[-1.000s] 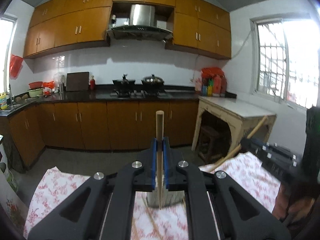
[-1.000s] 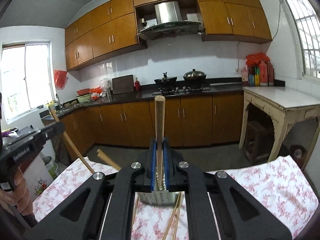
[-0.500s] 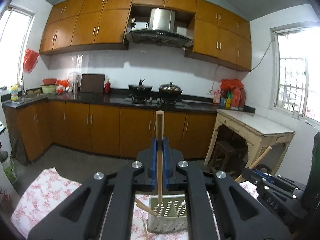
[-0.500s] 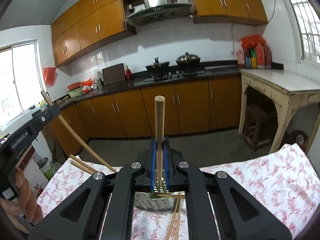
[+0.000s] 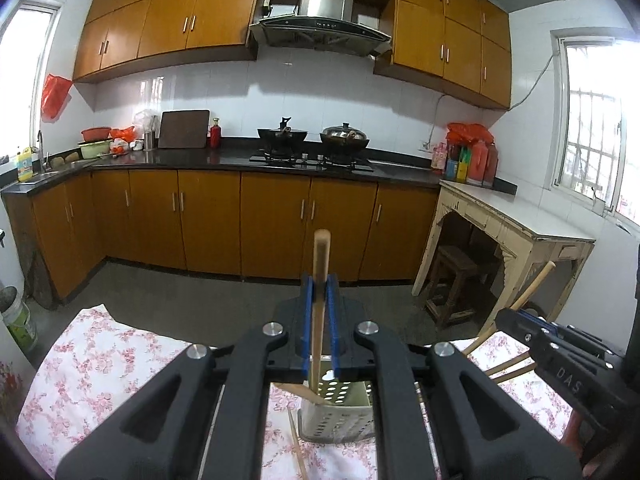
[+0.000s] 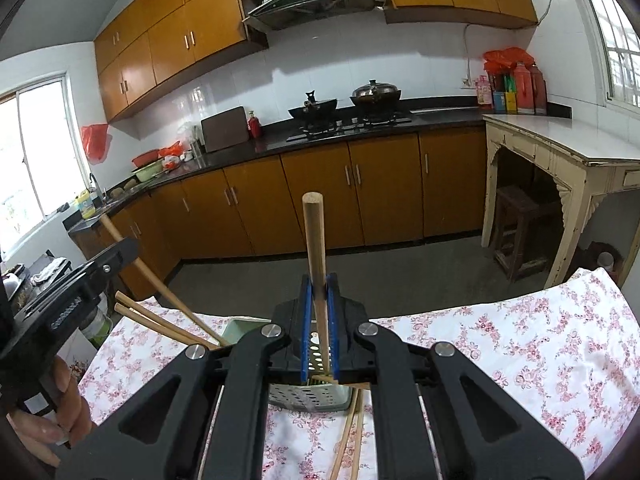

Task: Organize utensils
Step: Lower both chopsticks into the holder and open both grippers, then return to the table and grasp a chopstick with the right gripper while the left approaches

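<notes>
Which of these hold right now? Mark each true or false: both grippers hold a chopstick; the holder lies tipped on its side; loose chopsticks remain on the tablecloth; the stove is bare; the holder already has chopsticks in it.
1. Both grippers hold a chopstick. True: the left gripper is shut on a chopstick, the right gripper on another chopstick.
2. The holder lies tipped on its side. False: the perforated holder stands upright on the tablecloth.
3. Loose chopsticks remain on the tablecloth. True: a loose pair lies beside the holder.
4. The stove is bare. False: a wok and a lidded pot sit on it.
5. The holder already has chopsticks in it. True: several lean out of it.
</notes>
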`<state>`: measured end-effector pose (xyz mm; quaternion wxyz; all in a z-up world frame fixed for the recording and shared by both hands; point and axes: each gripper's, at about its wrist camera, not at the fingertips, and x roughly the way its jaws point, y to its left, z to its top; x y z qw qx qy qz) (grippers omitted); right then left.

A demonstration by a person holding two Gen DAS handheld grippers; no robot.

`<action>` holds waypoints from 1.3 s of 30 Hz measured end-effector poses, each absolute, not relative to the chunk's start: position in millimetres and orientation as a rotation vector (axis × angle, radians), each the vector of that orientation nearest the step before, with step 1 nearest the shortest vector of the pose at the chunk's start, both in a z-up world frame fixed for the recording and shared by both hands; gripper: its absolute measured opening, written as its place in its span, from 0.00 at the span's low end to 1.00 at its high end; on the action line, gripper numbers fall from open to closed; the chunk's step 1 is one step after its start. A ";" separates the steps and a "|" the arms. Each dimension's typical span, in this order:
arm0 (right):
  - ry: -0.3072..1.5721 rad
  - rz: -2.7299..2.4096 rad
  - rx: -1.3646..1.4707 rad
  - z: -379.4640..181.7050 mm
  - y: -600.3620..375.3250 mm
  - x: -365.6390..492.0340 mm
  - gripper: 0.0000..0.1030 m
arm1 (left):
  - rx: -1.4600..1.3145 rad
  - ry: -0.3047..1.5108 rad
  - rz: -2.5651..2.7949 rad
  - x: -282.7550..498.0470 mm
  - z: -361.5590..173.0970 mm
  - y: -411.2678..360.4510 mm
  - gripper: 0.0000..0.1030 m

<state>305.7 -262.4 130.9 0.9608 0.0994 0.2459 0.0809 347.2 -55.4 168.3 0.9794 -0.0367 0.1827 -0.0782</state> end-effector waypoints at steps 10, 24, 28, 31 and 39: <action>0.435 0.137 0.166 149.8 -258.4 288.3 0.37 | -0.083 0.340 -0.126 321.9 180.3 -35.8 0.18; 0.393 0.034 0.156 132.2 -302.4 198.6 0.37 | -0.043 0.367 -0.107 234.0 144.0 11.8 0.28; 0.510 -0.016 0.177 84.6 -321.8 194.6 0.37 | -0.003 0.445 -0.085 222.1 94.5 25.3 0.31; 0.599 -0.034 0.200 44.9 -324.5 199.7 0.37 | 0.013 0.531 -0.063 224.7 51.9 31.7 0.31; 0.818 0.072 0.203 -43.8 -275.4 227.2 0.32 | -0.012 0.691 -0.083 240.5 -13.4 27.9 0.31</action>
